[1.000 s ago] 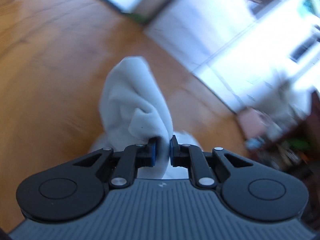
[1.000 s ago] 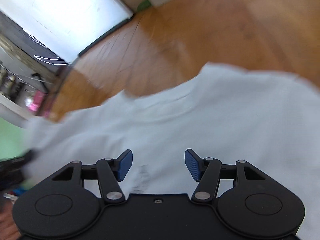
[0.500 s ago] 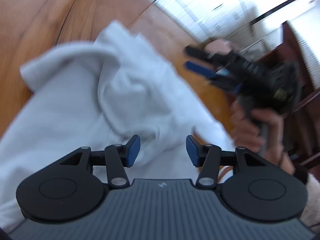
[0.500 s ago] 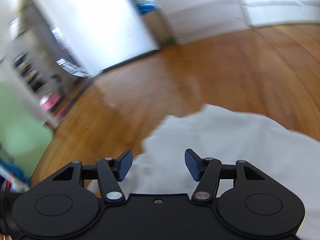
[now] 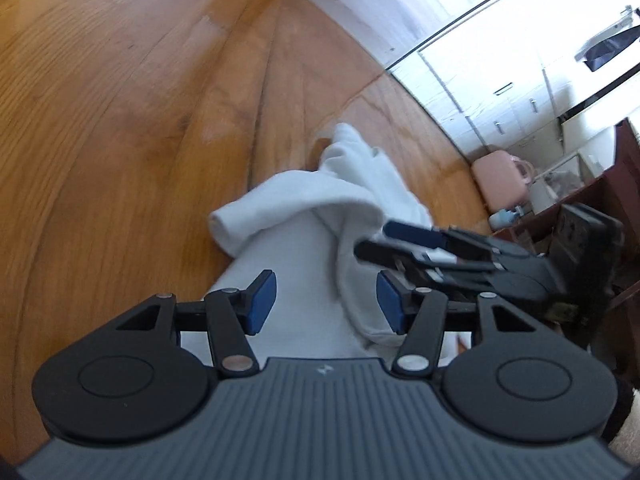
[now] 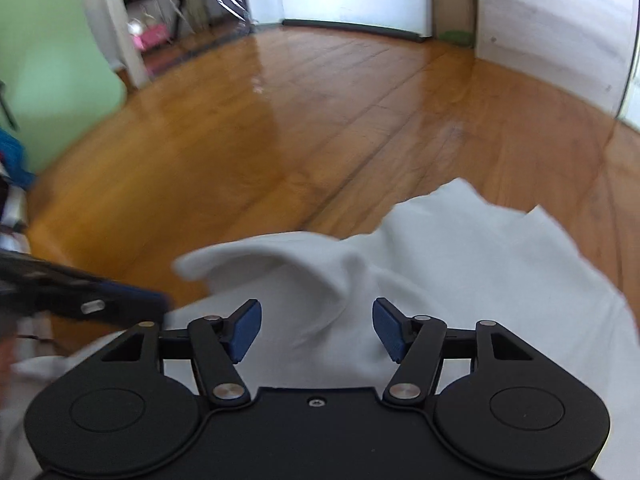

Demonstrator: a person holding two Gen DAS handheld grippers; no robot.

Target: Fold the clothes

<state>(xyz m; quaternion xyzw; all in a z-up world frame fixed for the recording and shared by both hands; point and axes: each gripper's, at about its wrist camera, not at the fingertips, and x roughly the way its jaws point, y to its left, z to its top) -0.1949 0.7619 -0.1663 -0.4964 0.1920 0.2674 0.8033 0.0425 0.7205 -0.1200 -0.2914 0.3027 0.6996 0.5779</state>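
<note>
- Your left gripper (image 5: 324,304), at the bottom centre of its own view, grips nothing: its jaws are opening, with a ridge of the white garment (image 5: 320,216) lying between the blue pads (image 5: 260,300) but not pinched.
- Your right gripper (image 6: 316,328) is also free of cloth, its jaws easing closed above the garment (image 6: 460,280) with nothing pressed between them; in the left view it reaches in from the right of the frame (image 5: 376,242).
- The garment lies on the wooden floor (image 5: 120,100), rumpled. One rolled edge curls toward the middle of the left view, and a raised fold sits centre frame in the right view.
- The step in hand looks like a re-grip between folds: both tools are poised over the cloth, neither holding it.
- The next move calls for picking a clean edge or corner with each tool, clamping only the layer you mean to lift, and flattening that raised fold before doubling the cloth over.
</note>
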